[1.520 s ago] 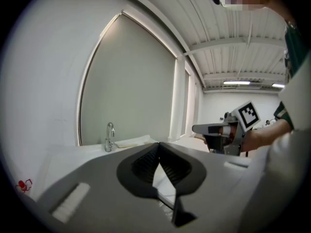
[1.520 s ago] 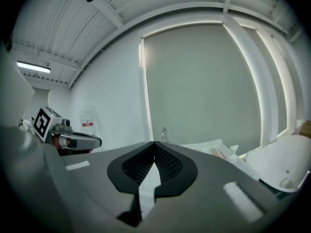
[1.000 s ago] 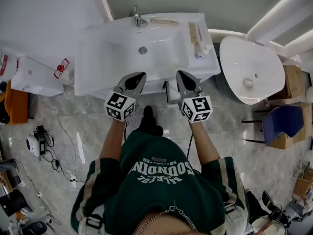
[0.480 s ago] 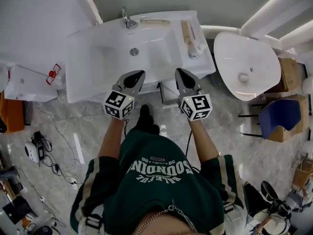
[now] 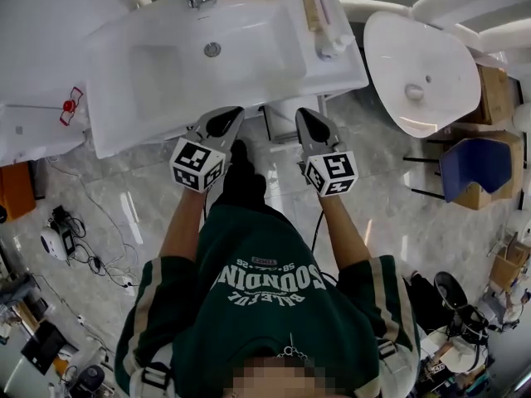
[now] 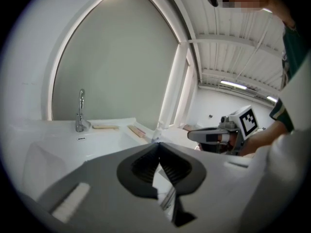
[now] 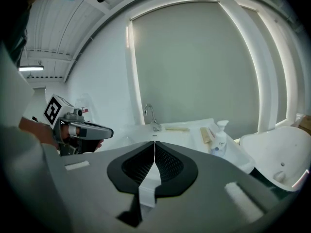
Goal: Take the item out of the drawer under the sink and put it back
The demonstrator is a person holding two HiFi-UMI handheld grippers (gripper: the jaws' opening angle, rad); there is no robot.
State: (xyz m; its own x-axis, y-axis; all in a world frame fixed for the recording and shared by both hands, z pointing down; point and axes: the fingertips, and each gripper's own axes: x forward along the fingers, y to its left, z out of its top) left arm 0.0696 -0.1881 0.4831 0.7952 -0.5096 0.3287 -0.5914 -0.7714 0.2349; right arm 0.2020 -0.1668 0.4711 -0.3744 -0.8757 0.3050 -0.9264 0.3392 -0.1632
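At 12 o'clock, the white rectangular ceramic sink (image 5: 149,65) has slid up past the frame's top edge since a second ago. Left gripper (image 5: 232,114) and right gripper (image 5: 304,114), jaws together and empty, now overlap its front edge. The white under-sink drawer unit (image 5: 282,121) shows between them; its item is hidden. The dark green sweatshirt (image 5: 265,247) reads "SOUNDIN".

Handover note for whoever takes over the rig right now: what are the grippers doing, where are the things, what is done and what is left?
Left gripper: shut, empty, held at the front edge of the sink.
Right gripper: shut, empty, level with the left.
Drawer: under the sink, not clearly in view; item not seen.
Done: nothing that shows.
Left: likely everything. Open the drawer, take the item out, put it back.
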